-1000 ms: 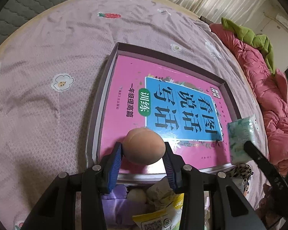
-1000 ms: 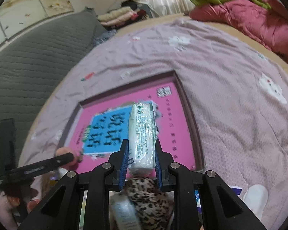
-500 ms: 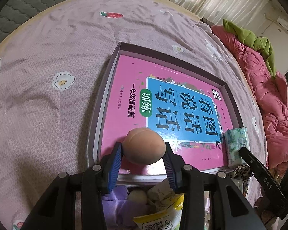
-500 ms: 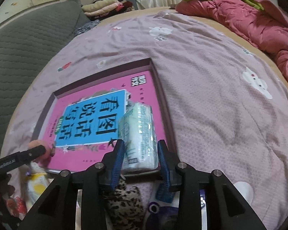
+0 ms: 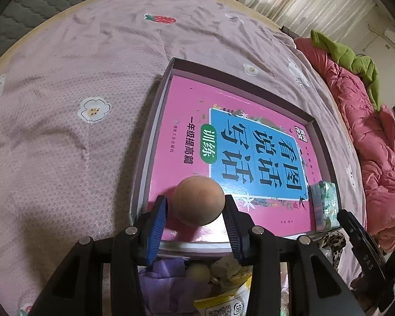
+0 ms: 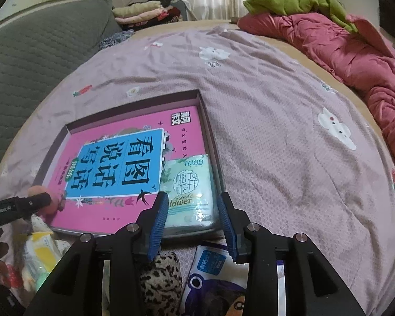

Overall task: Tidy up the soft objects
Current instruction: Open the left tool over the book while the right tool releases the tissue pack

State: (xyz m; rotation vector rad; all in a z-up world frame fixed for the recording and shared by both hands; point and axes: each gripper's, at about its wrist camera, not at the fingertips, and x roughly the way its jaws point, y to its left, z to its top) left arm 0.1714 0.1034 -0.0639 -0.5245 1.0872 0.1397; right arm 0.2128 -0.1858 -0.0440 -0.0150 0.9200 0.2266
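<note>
on the bed (image 6: pixel 276 121) lies a shallow tray (image 5: pixel 155 142) lined with a pink book (image 5: pixel 187 121). the left gripper (image 5: pixel 196 205) holds a peach-coloured soft ball (image 5: pixel 198 200) over the tray's near edge, the right pad touching it, a thin gap at the left pad. the right gripper (image 6: pixel 192 208) has just been opening; its pads stand clear on either side of a green tissue pack (image 6: pixel 189 187) lying flat in the tray's near right corner. a leopard-print soft item (image 6: pixel 160 279) lies below the tray.

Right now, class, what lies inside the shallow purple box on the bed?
A pink book, a green tissue pack on its corner, and a peach ball. The box floor is hidden beneath.
</note>
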